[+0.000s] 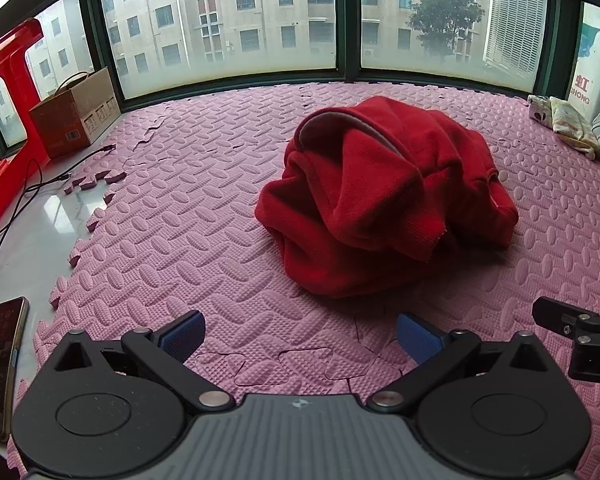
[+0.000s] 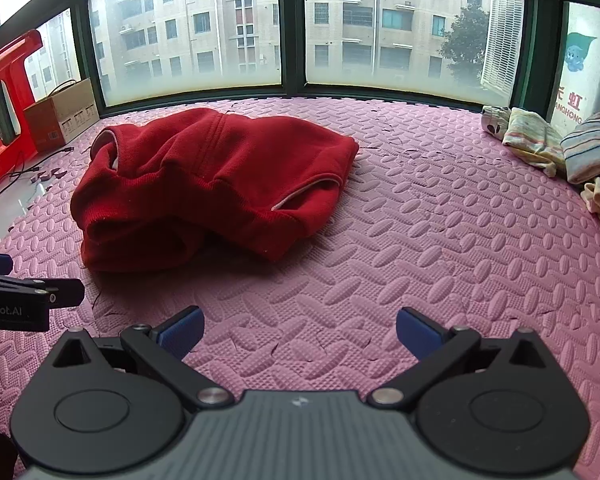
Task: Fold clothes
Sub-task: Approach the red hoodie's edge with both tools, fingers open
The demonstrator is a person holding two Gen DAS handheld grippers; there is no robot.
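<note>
A red fleece garment [image 1: 384,204] lies crumpled in a heap on the pink foam mat [image 1: 204,216], its grey lining showing at one opening. My left gripper [image 1: 300,338] hovers open over bare mat just short of the heap, with nothing between its blue pads [image 1: 182,336]. In the right wrist view the same red garment [image 2: 216,184] lies ahead and to the left. My right gripper [image 2: 298,332] is open and empty above the pink foam mat [image 2: 420,240]. Each gripper shows at the edge of the other's view.
A cardboard box [image 1: 76,114] and a red plastic piece [image 1: 4,120] stand at the back left by the window. Cables [image 1: 32,184] and a phone [image 1: 2,364] lie on the white floor at the left. Other clothes [image 2: 560,152] are piled at the right.
</note>
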